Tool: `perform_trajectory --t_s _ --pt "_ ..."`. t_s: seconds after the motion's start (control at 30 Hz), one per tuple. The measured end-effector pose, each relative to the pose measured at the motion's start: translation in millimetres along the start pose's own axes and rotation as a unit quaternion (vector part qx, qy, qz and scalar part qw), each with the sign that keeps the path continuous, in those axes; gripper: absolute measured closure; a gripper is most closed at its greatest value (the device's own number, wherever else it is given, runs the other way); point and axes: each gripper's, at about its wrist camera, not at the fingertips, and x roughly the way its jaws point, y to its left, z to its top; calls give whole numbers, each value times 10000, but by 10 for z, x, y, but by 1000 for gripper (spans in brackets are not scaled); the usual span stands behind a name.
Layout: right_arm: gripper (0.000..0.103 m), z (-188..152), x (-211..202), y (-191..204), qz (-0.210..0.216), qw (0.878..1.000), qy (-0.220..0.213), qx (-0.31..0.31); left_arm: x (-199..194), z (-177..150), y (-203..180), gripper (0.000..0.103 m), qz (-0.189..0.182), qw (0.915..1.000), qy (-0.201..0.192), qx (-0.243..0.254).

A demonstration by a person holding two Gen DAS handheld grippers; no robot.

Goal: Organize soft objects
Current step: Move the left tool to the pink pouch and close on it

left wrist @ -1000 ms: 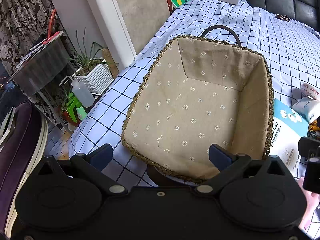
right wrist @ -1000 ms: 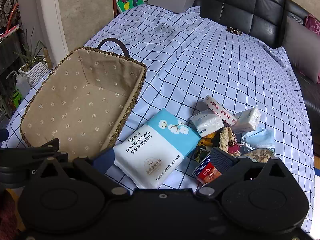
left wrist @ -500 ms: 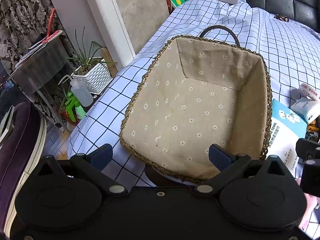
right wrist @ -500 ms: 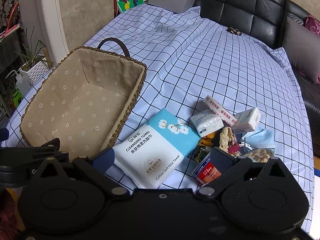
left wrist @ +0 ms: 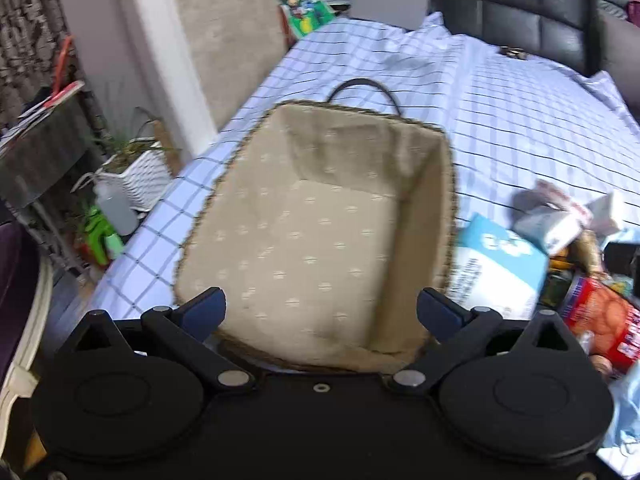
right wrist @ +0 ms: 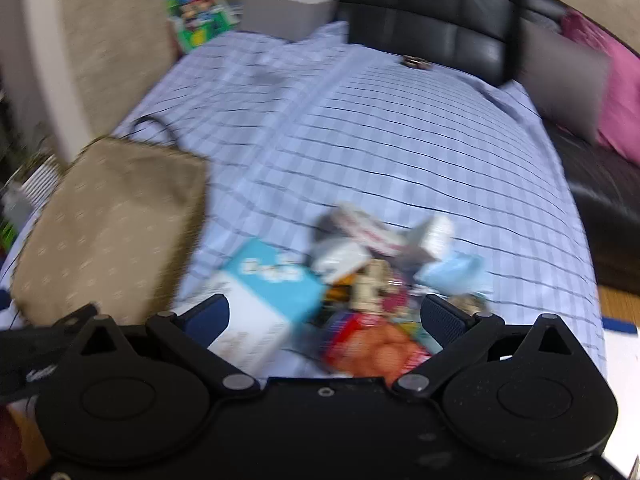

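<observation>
Checked bedsheet covers the bed where you work, black leather headboard at its far end, potted plant and spray bottles on the floor off the bed's left edge. Your lined wicker basket sits empty near that edge, its dark handle at the far end, while the soft goods lie heaped on the sheet just to its right: a blue-and-white cleansing-towel pack touching or nearly touching the basket's side, small tissue packs behind it, a pale blue face mask to the right, and a red-and-orange packet nearest you. Nothing has gone in yet, so by the look of it you are at the first pick. Your left tongs stand wide over the basket's near rim, holding nothing. Your right tongs stand equally wide and empty, low over the near side of the heap, the towel pack by the left finger and the red packet between the two; both views are smeared with motion blur. The next move likely calls for settling on one item, closing across its narrow dimension, and lifting it clear of its neighbours, since the pile is tightly packed. The smaller items under the heap are too blurred to name.
</observation>
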Motion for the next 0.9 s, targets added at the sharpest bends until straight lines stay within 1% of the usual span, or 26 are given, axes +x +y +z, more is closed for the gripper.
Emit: perform_trajectory --t_s 0.07,0.13,0.23,0.27,0.37,0.47,0.53,0.63,0.8,0.9 --pt "1 -7 6 -241 -151 9997 29 211 -25 -19 -79 4 -189 9998 9 103" --pt "1 -39 20 -466 -329 9987 62 382 -55 -47 -167 4 -465 9987 47 225" --pt "1 -126 49 -770 -579 9965 141 585 -76 -117 -331 4 -848 9949 162 515" --pt "1 -165 56 -865 -635 9956 182 658 -80 -146 -384 4 -924 9937 192 610" --pt "1 -304 91 -1118 -667 9938 429 779 -72 -261 -593 4 -1116 9876 302 1065" --pt "3 -471 105 -1292 -578 9922 674 872 -42 -375 -737 4 -1320 9806 535 1350" --pt "6 -618 124 -1358 -475 9918 874 808 2 -457 -826 4 -1460 9749 758 1500" --pt "6 -762 122 -1371 -365 9918 1045 644 -4 -571 -929 4 -1589 9686 931 1671" --pt "6 -827 76 -1292 -134 9938 1050 345 34 -660 -992 4 -1530 9674 958 1774" --pt "6 -788 77 -1257 -87 9946 997 280 163 -671 -1016 4 -1557 9675 1143 1633"
